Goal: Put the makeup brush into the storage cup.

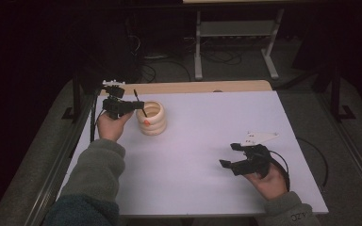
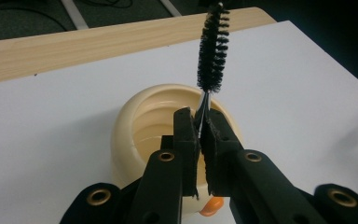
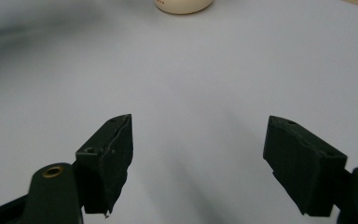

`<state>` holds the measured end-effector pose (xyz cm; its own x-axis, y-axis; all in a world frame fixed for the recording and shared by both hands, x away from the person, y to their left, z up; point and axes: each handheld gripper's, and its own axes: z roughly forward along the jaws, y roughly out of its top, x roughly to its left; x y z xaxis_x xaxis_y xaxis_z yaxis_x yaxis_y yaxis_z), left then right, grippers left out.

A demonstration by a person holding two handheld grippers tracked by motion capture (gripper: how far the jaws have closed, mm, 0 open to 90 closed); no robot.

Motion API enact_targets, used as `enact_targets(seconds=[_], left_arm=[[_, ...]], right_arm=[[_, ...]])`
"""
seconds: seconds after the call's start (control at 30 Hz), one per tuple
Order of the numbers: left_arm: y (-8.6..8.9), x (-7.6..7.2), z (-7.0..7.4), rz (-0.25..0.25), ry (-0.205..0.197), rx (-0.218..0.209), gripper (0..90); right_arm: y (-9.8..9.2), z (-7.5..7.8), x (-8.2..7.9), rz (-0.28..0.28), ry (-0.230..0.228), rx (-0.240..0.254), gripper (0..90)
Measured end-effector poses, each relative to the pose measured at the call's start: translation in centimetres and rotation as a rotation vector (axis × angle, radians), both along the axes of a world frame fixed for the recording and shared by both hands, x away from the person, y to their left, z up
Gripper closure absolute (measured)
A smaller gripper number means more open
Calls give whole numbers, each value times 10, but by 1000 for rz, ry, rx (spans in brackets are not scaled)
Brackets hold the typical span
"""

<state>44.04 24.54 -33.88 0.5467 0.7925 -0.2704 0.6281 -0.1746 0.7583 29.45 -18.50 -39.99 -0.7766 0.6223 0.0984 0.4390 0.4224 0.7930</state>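
Left gripper [image 2: 200,126] is clenched on the thin wire stem of a black bottle brush [image 2: 212,49], bristles standing up above the jaws, right over the mouth of the cream ribbed cup [image 2: 142,119]. From the high view that cup [image 1: 152,118] sits at the far left of the white table [image 1: 207,141], with the brush [image 1: 139,102] slanting at its rim. The right gripper [image 1: 234,154] waits at the near right, jaws released and spread wide, nothing between them, well apart from the cup.

The step in hand looks like working the brush around the cup. To do it well, I'd keep the grip firm on that slim wire so it doesn't twist, and stay centred over the opening; the free gripper could steady the cup.

Writing: the right sleeve cuff [image 1: 296,216] shows what may be "AZC". An orange mark [image 1: 146,123] sits on the cup's side, no readable text.
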Motion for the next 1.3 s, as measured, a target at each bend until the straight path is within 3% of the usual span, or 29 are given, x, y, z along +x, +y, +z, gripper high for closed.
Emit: enact_targets(seconds=[0.37, 0.47, 0.73, 0.93, 1.27, 1.3], left_arm=[[-1, -2, -7, 4, 8, 33, 804], [-2, -2, -7, 2, 6, 64, 757], [-2, -8, -5, -2, -15, 76, 717], [-1, -16, -4, -30, -31, 106, 701], [1, -37, 1, -62, -88, 99, 628], [1, -39, 1, -71, -90, 115, 612]], right_arm=[[2, -1, 0, 2, -1, -11, 231], [2, -1, 0, 0, 3, -13, 231], [1, -1, 0, -2, -2, -12, 231], [1, -1, 0, -5, 0, -16, 231], [0, -2, 1, -12, -5, -16, 231], [-1, -2, 1, -13, -6, -16, 231]])
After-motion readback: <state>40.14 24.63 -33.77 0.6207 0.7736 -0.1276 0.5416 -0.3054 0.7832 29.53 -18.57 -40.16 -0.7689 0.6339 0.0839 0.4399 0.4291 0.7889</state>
